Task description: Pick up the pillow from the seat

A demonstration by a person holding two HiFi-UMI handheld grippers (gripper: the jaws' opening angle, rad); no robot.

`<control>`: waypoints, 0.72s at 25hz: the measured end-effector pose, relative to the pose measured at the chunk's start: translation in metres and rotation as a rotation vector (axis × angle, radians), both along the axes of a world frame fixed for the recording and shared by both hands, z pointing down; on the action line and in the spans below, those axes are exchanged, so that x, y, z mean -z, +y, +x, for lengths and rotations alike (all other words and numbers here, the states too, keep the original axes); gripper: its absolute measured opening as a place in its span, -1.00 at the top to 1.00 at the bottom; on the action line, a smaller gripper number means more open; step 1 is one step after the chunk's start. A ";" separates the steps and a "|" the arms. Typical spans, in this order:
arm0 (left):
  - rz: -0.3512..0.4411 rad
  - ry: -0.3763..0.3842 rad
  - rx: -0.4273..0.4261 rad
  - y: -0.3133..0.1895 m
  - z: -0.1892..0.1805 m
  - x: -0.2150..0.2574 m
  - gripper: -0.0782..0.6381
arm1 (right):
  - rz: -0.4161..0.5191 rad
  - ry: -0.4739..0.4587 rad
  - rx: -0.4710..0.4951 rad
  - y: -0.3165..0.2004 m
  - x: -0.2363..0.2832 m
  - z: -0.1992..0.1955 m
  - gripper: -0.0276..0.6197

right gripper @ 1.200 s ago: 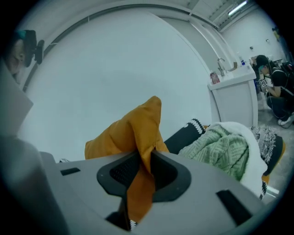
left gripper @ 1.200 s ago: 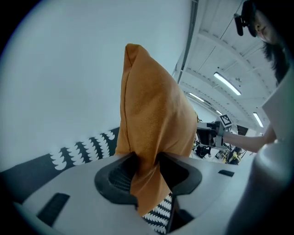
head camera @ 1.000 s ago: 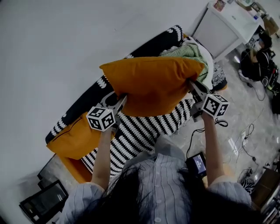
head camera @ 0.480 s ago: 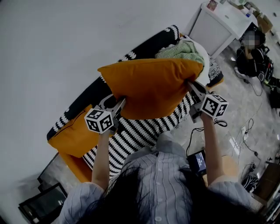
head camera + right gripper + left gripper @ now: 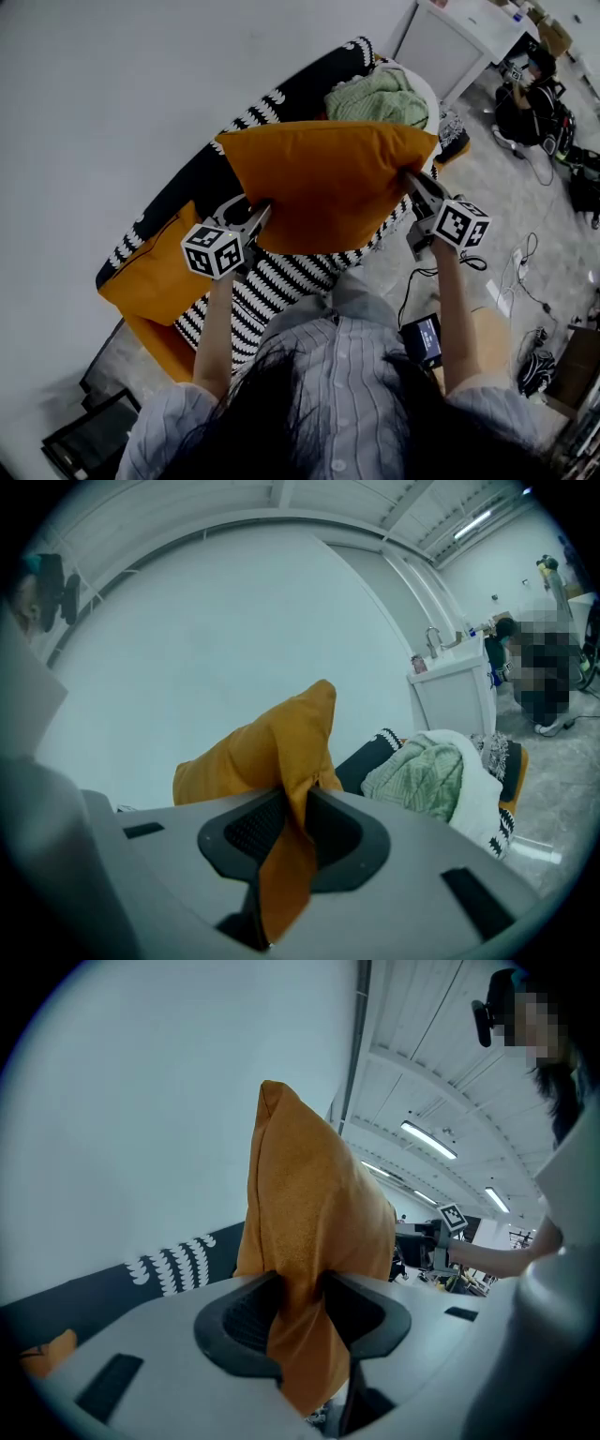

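Note:
An orange pillow (image 5: 328,183) hangs in the air above the striped seat (image 5: 281,281) of a sofa. My left gripper (image 5: 255,217) is shut on its lower left corner, and my right gripper (image 5: 412,183) is shut on its right corner. In the left gripper view the pillow (image 5: 309,1241) stands edge-on, with its fabric pinched in the left gripper (image 5: 300,1312). In the right gripper view a fold of the pillow (image 5: 272,747) is squeezed in the right gripper (image 5: 295,822).
A second orange pillow (image 5: 155,281) lies at the sofa's left end. A green knitted blanket (image 5: 380,94) over white cloth sits at its right end. A white cabinet (image 5: 450,37) stands beyond. Cables (image 5: 525,272) and gear lie on the floor at right.
The held pillow stays in both grips at much the same height. The sofa and room have slid slightly up and left in the head view, so the camera has shifted.

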State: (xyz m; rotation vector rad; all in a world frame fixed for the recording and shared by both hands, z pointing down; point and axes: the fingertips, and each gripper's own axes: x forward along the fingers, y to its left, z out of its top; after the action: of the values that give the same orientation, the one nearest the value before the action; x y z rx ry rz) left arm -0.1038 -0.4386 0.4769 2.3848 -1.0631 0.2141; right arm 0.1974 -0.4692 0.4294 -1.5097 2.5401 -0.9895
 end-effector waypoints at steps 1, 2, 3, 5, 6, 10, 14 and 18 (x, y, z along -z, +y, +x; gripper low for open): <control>-0.002 0.000 -0.004 0.004 0.000 -0.001 0.31 | -0.003 0.001 -0.005 0.005 -0.001 0.000 0.65; -0.005 -0.001 -0.006 0.008 -0.001 -0.002 0.31 | -0.005 0.002 -0.010 0.010 -0.003 0.000 0.65; -0.008 -0.001 -0.007 0.011 -0.001 -0.003 0.31 | -0.008 0.002 -0.014 0.014 -0.004 0.000 0.65; -0.009 0.000 -0.012 0.017 0.000 -0.002 0.31 | -0.009 0.001 -0.022 0.022 -0.004 0.001 0.65; -0.008 -0.001 -0.015 0.019 0.000 -0.001 0.31 | -0.010 0.000 -0.027 0.025 -0.004 0.002 0.65; -0.001 -0.003 -0.023 0.029 0.006 0.001 0.31 | -0.018 0.000 -0.043 0.040 -0.004 0.009 0.65; 0.003 0.003 -0.024 0.037 0.014 0.003 0.32 | -0.013 0.005 -0.051 0.052 0.001 0.016 0.65; 0.010 -0.006 -0.047 0.052 0.024 0.007 0.32 | -0.010 0.012 -0.066 0.072 0.004 0.028 0.65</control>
State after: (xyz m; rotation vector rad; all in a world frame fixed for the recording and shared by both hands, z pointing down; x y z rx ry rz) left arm -0.0794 -0.3861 0.4703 2.4212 -1.0138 0.2326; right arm 0.2254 -0.3969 0.4258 -1.5957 2.4799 -0.9897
